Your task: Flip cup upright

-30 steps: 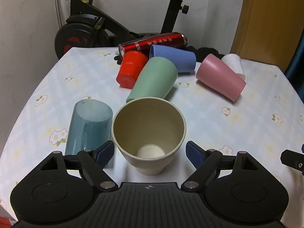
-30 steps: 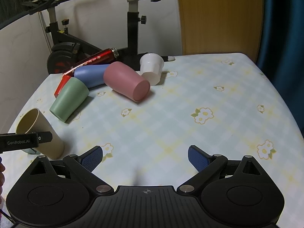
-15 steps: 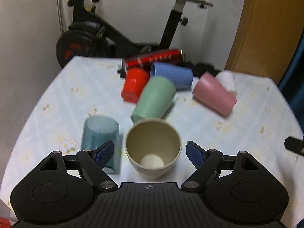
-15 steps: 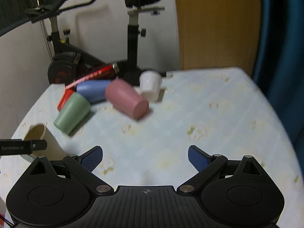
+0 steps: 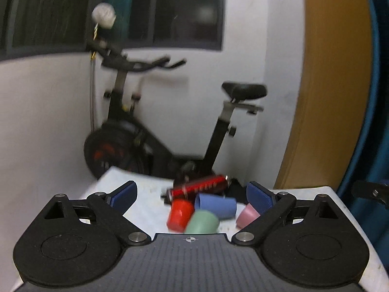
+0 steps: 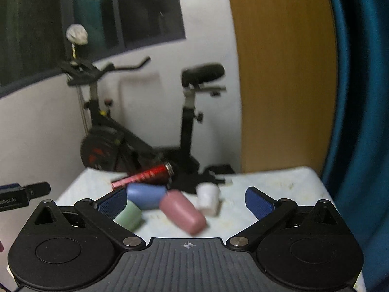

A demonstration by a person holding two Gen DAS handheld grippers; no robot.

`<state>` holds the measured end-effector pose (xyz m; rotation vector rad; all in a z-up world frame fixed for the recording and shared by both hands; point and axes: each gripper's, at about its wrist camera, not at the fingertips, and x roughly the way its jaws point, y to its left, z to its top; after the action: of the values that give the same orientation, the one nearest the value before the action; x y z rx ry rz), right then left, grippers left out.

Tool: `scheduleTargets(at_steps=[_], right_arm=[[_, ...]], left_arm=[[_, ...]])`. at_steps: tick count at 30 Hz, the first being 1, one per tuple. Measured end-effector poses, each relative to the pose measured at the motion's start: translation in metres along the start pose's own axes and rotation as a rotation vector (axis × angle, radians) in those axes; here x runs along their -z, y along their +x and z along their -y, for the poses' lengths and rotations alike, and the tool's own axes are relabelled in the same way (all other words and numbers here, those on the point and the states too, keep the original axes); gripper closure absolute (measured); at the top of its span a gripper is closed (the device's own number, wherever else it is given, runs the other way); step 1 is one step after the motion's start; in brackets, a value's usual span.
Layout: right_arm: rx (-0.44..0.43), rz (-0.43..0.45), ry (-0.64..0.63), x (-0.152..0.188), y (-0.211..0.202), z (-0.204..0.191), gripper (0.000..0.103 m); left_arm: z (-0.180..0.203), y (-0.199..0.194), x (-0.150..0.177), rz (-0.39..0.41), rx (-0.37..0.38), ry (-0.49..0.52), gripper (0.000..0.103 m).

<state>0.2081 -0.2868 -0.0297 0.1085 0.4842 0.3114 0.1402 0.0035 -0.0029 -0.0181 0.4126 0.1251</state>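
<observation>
Both views are blurred. My left gripper [image 5: 192, 194] is open and empty, raised and tilted up away from the table. Beyond it lie a red cup [image 5: 180, 215], a green cup [image 5: 203, 222], a blue cup [image 5: 216, 205] and a pink cup [image 5: 248, 216] on their sides. My right gripper [image 6: 186, 200] is open and empty too. It sees the green cup [image 6: 127, 216], blue cup [image 6: 147, 196] and pink cup [image 6: 182, 210] lying down and a white cup [image 6: 206, 198] standing. The beige cup and the teal cup are out of view.
A red bottle [image 5: 199, 187] lies at the table's far edge, also in the right wrist view [image 6: 145, 175]. An exercise bike [image 5: 145, 131] stands behind the table against the white wall. A wooden panel [image 6: 284, 73] and a blue curtain [image 6: 359, 97] are at the right.
Both grippers have lifted and pulled back, tilting up toward the wall. The upright beige cup between my left fingers has dropped out of view, as has the teal cup.
</observation>
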Motion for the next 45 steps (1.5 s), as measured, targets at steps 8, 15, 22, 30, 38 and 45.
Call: scheduleTargets(at_steps=[8, 15, 22, 30, 38, 45], right_arm=[[-0.038, 0.079, -0.017, -0.023, -0.020, -0.019, 0.000], [-0.036, 0.089, -0.016, -0.025, -0.025, -0.025, 0.000], [-0.033, 0.088, -0.013, -0.021, -0.027, -0.028, 0.000], [-0.033, 0.088, -0.013, -0.021, -0.027, -0.028, 0.000], [-0.033, 0.088, -0.013, -0.021, -0.027, -0.027, 0.000], [-0.030, 0.089, -0.012, -0.019, -0.029, -0.027, 0.000]], left_arm=[[0.018, -0.035, -0.020, 0.149, 0.014, 0.082, 0.000], [0.017, -0.039, -0.018, 0.147, 0.047, 0.065, 0.000], [0.008, -0.038, -0.016, 0.142, 0.051, 0.056, 0.000], [0.005, -0.042, -0.016, 0.140, 0.049, 0.057, 0.000], [0.005, -0.043, -0.016, 0.140, 0.042, 0.062, 0.000], [0.006, -0.044, -0.015, 0.135, 0.040, 0.064, 0.000]])
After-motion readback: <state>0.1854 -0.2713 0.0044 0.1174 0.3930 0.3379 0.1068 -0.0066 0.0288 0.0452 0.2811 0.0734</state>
